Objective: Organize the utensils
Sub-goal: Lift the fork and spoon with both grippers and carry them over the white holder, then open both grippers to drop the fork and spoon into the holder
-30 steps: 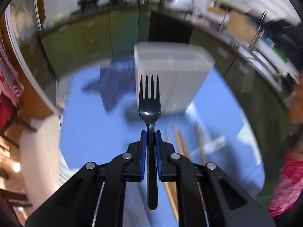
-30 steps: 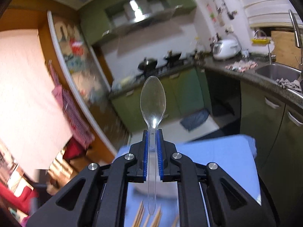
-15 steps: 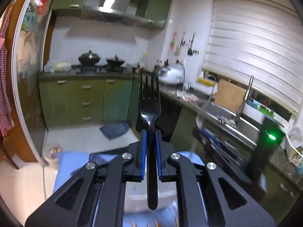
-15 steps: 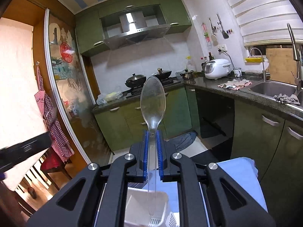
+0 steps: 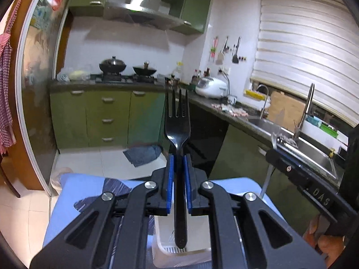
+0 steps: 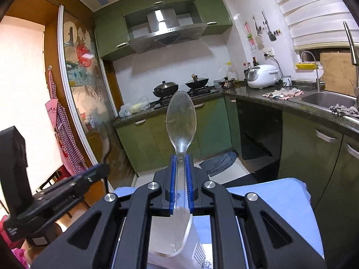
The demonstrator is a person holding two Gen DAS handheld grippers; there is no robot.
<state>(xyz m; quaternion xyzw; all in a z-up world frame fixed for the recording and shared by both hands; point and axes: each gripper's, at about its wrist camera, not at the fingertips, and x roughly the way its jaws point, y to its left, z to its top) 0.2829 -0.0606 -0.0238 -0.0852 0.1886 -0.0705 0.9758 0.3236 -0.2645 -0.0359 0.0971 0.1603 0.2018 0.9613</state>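
Observation:
My left gripper (image 5: 178,163) is shut on a black plastic fork (image 5: 177,123), held upright with tines up. The fork's handle end hangs just above the white utensil holder (image 5: 179,253) below. My right gripper (image 6: 180,163) is shut on a clear plastic spoon (image 6: 181,121), bowl up. Its handle end hangs over the same white holder (image 6: 161,235). Each gripper shows in the other's view: the right one (image 5: 309,179) at the right, the left one (image 6: 44,199) at the left.
The holder stands on a table with a light blue cloth (image 6: 269,199). Beyond are green kitchen cabinets (image 5: 107,118), a stove with pots (image 5: 125,67), a sink (image 6: 329,98) on the right counter and a dark rag on the floor (image 5: 143,152).
Both grippers tilted up from looking down at the table to level, with fork and spoon upright. The holder now sits directly under both handles. The chopsticks on the cloth left the view.

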